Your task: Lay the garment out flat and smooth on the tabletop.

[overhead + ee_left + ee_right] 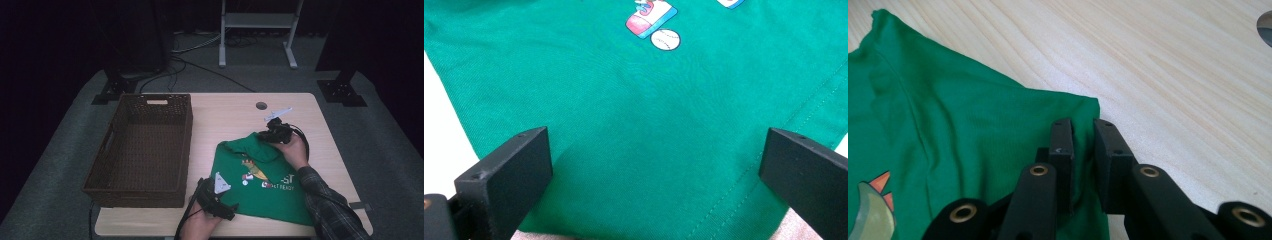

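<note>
While flat on table, green shirt [948,145] (corner) between right hand-held gripper [1083,135] jaws.

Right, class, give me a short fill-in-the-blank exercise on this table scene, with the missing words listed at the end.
1. The T-shirt spread on the table is ____ in colour.
2. The right gripper has its jaws closed on a ____ of that shirt's cloth.
3. The left gripper hovers over the shirt with its jaws ____.
4. The brown wicker basket stands to the ____ of the shirt in the high view.

Missing words: green; fold; open; left
</note>
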The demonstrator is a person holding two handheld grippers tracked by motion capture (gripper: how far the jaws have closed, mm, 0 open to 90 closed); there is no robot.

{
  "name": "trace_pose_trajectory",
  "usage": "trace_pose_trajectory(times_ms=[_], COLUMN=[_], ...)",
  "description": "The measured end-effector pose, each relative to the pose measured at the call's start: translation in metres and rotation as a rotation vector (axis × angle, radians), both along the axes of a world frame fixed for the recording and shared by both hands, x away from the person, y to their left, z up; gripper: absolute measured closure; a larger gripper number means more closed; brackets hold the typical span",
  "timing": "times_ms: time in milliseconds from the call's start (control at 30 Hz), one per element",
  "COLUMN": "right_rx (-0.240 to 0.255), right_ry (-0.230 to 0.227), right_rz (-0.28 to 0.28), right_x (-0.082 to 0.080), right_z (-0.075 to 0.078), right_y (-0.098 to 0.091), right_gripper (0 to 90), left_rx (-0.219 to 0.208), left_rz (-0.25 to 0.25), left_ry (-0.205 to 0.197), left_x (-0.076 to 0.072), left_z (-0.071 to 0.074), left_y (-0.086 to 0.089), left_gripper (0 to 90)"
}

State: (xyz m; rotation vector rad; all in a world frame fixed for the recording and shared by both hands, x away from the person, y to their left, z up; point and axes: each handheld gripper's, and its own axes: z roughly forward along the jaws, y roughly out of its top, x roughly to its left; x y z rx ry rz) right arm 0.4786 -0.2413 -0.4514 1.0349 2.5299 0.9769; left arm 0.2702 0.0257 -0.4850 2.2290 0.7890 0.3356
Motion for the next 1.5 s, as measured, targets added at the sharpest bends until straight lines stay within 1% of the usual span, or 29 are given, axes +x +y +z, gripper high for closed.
trace_pose_trajectory(times_ms=[233, 400, 533, 567, 633, 667, 733, 800, 833, 867, 933, 1000, 1033, 1067, 1100, 1133, 1167, 1200, 1300, 1400, 1500], right_rx=[-0.006, -0.033, -0.047, -0.048, -0.049, -0.047, -0.013, 0.017, 0.034, 0.038, 0.057, 0.061, 0.061, 0.066, 0.067, 0.065, 0.059, 0.053, 0.077, 0.099, 0.099], right_ry=[0.002, -0.010, -0.008, -0.013, -0.021, -0.026, -0.033, -0.037, -0.041, -0.053, -0.062, -0.082, -0.082, -0.090, -0.098, -0.107, -0.124, -0.130, -0.126, -0.124, -0.129], right_rz=[-0.007, -0.017, -0.020, -0.018, -0.023, -0.031, -0.040, -0.043, -0.040, -0.038, -0.031, -0.035, -0.035, -0.028, -0.022, -0.027, -0.032, -0.039, -0.049, -0.053, -0.058], right_x=[0.002, 0.002, 0.003, 0.003, 0.002, 0.002, 0.002, 0.002, 0.001, 0.000, -0.002, -0.006, -0.006, -0.011, -0.014, -0.016, -0.020, -0.022, -0.032, -0.045, -0.060], right_z=[-0.004, -0.006, -0.005, -0.004, -0.004, -0.003, 0.002, 0.008, 0.014, 0.017, 0.023, 0.030, 0.030, 0.035, 0.037, 0.038, 0.038, 0.038, 0.037, 0.035, 0.031], right_y=[0.000, 0.003, 0.004, 0.004, 0.004, 0.004, 0.001, -0.002, -0.004, -0.004, -0.007, -0.010, -0.010, -0.013, -0.016, -0.017, -0.019, -0.022, -0.031, -0.040, -0.048], right_gripper=[80.9, 80.9, 79.8, 77.0, 65.0, 61.2, 51.0, 43.6, 37.9, 34.5, 26.0, 18.6, 18.6, 13.9, 9.3, 7.1, 2.8, 0.0, 0.0, 0.0, 0.0], left_rx=[0.000, 0.001, 0.001, 0.000, 0.000, 0.000, 0.000, 0.001, 0.001, 0.001, 0.001, 0.002, 0.002, 0.002, 0.001, 0.000, 0.000, 0.000, -0.001, 0.000, 0.001], left_rz=[0.000, 0.000, 0.000, 0.000, 0.000, 0.000, 0.000, 0.000, 0.000, 0.000, 0.000, -0.001, -0.001, -0.001, 0.000, 0.000, 0.000, 0.000, 0.000, 0.001, 0.001], left_ry=[0.000, 0.000, 0.000, 0.000, 0.000, 0.000, -0.001, -0.001, -0.001, -0.001, 0.000, 0.000, 0.000, 0.000, -0.001, -0.001, -0.001, -0.001, 0.000, 0.000, 0.000], left_x=[0.000, 0.000, 0.000, 0.000, 0.000, 0.000, 0.000, 0.000, 0.000, 0.000, 0.000, 0.000, 0.000, 0.000, 0.000, 0.000, 0.000, 0.000, 0.000, 0.000, 0.000], left_z=[0.000, 0.000, 0.000, 0.000, 0.000, 0.000, 0.000, 0.000, 0.000, 0.000, 0.000, 0.000, 0.000, 0.000, 0.000, 0.000, 0.000, 0.000, 0.000, 0.000, 0.000], left_y=[0.000, 0.000, 0.000, 0.000, 0.000, 0.000, 0.000, 0.000, 0.000, 0.000, 0.000, 0.000, 0.000, 0.000, 0.000, 0.000, 0.000, 0.000, 0.000, 0.000, 0.000], left_gripper=[0.0, 0.0, 0.0, 0.0, 0.0, 0.0, 0.0, 0.0, 0.0, 0.0, 0.0, 0.0, 0.0, 0.0, 0.0, 0.0, 0.0, 0.0, 0.0, 0.0, 0.0])
